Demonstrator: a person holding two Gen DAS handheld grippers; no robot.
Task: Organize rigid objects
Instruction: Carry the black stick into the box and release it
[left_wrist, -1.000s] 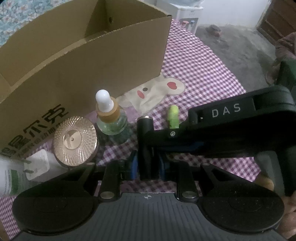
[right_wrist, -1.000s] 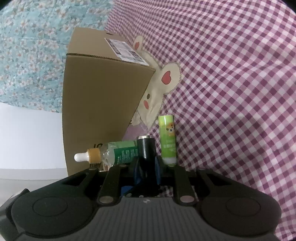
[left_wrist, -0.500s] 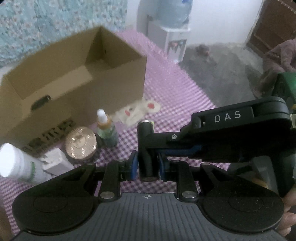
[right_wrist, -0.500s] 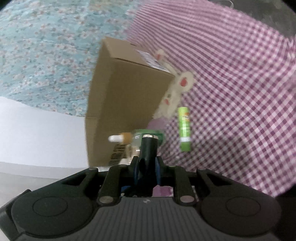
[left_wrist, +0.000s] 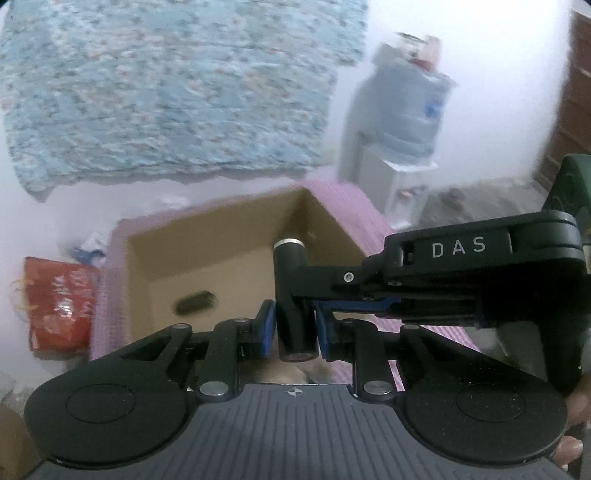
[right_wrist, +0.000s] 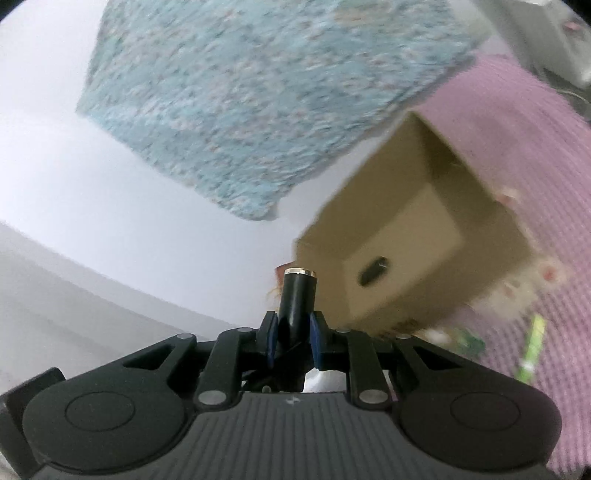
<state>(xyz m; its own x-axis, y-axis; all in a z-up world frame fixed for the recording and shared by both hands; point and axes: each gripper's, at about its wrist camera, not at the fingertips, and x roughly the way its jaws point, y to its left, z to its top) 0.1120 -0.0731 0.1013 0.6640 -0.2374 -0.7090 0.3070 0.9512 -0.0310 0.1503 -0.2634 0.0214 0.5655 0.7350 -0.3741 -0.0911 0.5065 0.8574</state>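
Both grippers are shut on one black cylinder with a silver rim, held upright in the air. In the left wrist view my left gripper clamps the black cylinder low down, and my right gripper reaches in from the right and clamps it higher up. In the right wrist view my right gripper is shut on the black cylinder. The open cardboard box lies beyond and below; it also shows in the right wrist view. A dark object lies on its floor.
The purple checked tablecloth carries a green tube and a green bottle near the box. A red bag sits left of the table. A water dispenser stands behind. A floral cloth hangs on the wall.
Both grippers rose with the black cylinder from the table top and tilted up. The box interior and wall have come into view; the table items dropped out of the left view.
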